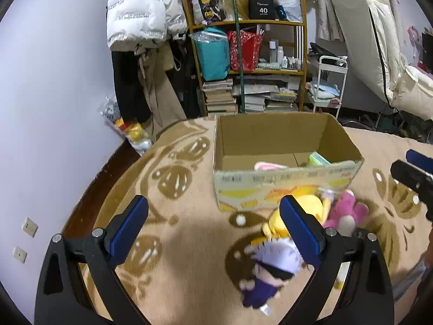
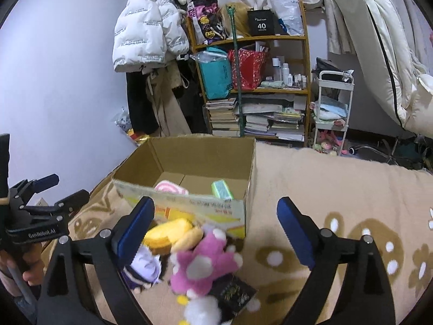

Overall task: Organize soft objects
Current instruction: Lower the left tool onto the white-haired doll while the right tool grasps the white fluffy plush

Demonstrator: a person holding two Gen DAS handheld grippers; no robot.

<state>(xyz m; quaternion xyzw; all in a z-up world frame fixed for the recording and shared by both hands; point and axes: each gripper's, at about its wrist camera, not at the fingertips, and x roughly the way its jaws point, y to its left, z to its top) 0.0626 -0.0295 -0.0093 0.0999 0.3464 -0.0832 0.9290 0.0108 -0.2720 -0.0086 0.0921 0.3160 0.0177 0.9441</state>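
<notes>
An open cardboard box (image 1: 284, 187) (image 2: 189, 203) stands on a beige patterned blanket (image 1: 189, 243). Inside it lie a pink-and-white soft thing (image 1: 268, 166) (image 2: 170, 188) and a green one (image 1: 319, 159) (image 2: 222, 189). Against its front wall lie a yellow plush (image 1: 311, 205) (image 2: 167, 233), a pink plush (image 1: 346, 214) (image 2: 205, 262) and a white-haired doll in purple (image 1: 270, 268) (image 2: 146, 268). My left gripper (image 1: 213, 216) (image 2: 51, 189) is open above the blanket; its right finger covers part of the doll. My right gripper (image 2: 216, 224) (image 1: 416, 170) is open over the pink plush, gripping nothing.
A black packet (image 2: 235, 292) and a white fluffy ball (image 2: 203, 311) lie by the pink plush. Behind the bed stand a wooden shelf (image 1: 249, 54) of books and bags, a white trolley (image 1: 327, 86) and hanging coats (image 1: 140, 13). A bag of toys (image 1: 132, 132) sits by the wall.
</notes>
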